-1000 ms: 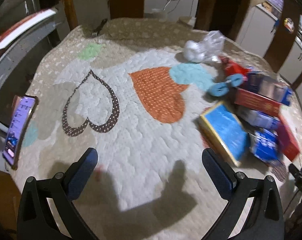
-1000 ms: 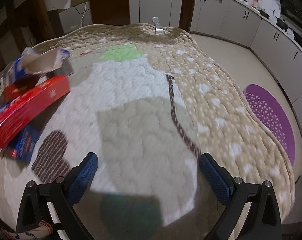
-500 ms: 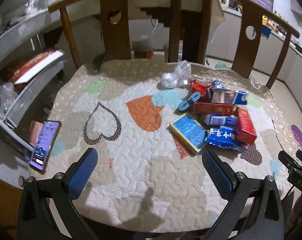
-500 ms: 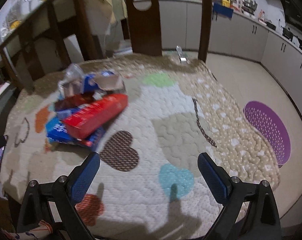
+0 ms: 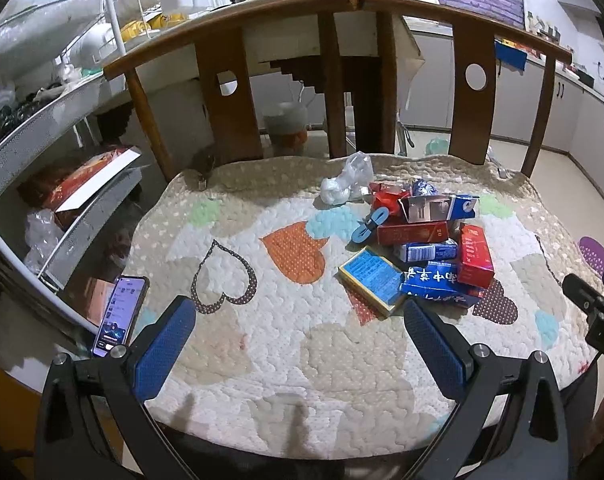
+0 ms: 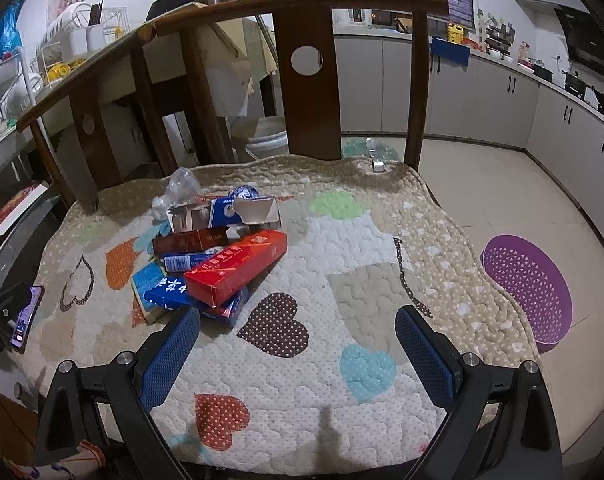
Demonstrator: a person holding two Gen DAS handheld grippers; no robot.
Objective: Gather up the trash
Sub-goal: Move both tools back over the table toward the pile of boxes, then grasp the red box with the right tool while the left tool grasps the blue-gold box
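Quilted heart-patterned padding [image 6: 342, 248] covers the seat-like surface before a dark wooden chair back [image 6: 306, 80], and on its left half I see a loose heap of crushed red and blue cardboard cartons [image 6: 218, 248] with a crumpled clear plastic wrapper [image 5: 348, 180] at its far edge. Both my left claw [image 5: 300, 344] and right claw [image 6: 298, 356] hang wide open and empty, short of the pile. I judge the long red carton [image 6: 238, 268] on top light, hollow and easily crushed, so I'd pinch it gently across its narrow sides.
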